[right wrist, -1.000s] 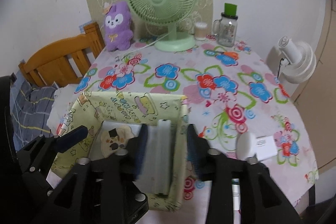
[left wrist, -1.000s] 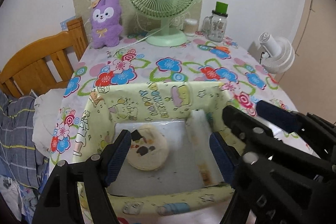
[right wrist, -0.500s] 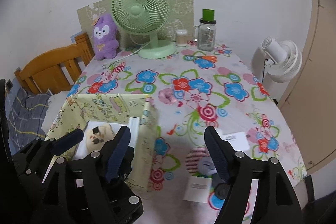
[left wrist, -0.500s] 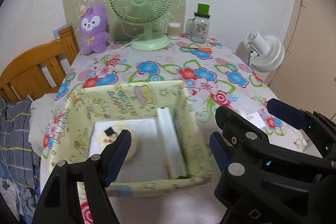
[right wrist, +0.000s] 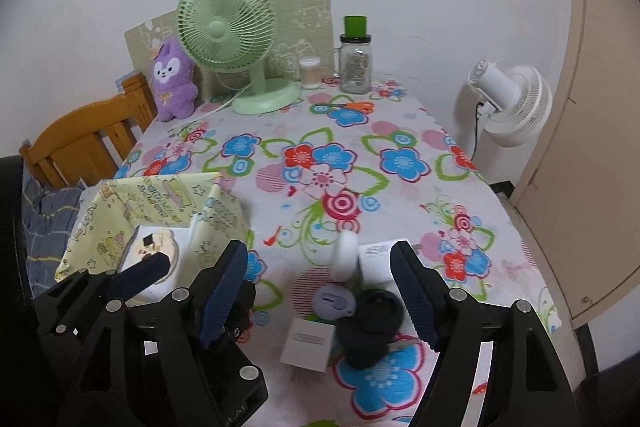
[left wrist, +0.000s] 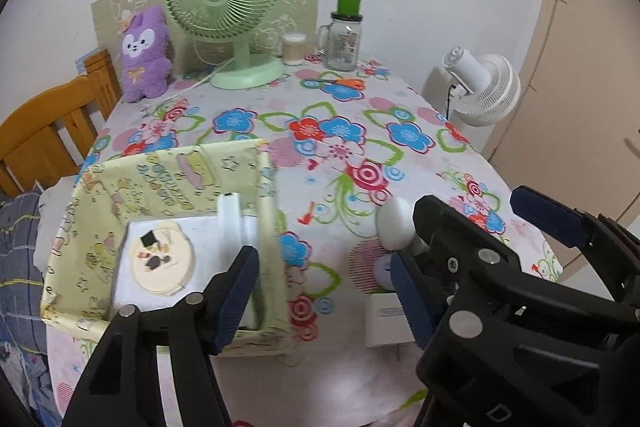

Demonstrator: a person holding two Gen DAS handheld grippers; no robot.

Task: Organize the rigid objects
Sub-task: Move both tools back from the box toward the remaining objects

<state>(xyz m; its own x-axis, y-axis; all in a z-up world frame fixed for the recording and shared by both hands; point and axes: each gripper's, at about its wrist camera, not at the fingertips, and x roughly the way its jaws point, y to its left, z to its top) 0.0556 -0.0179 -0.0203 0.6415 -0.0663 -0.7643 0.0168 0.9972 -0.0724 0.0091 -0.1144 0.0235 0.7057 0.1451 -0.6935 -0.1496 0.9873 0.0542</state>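
My left gripper [left wrist: 320, 279] stands apart over the tablecloth [left wrist: 336, 187] beside the yellow box [left wrist: 160, 179]; its jaws have just been closing, with nothing between them. My right gripper [right wrist: 318, 291] is spread wide, empty, above a cluster of loose items: a white rounded object [right wrist: 346, 255], a grey disc [right wrist: 334, 303], a black object [right wrist: 374, 327] and a white adapter [right wrist: 308, 343]. Inside the box lie a round cream case [left wrist: 162, 263] and a white bar [left wrist: 232, 223].
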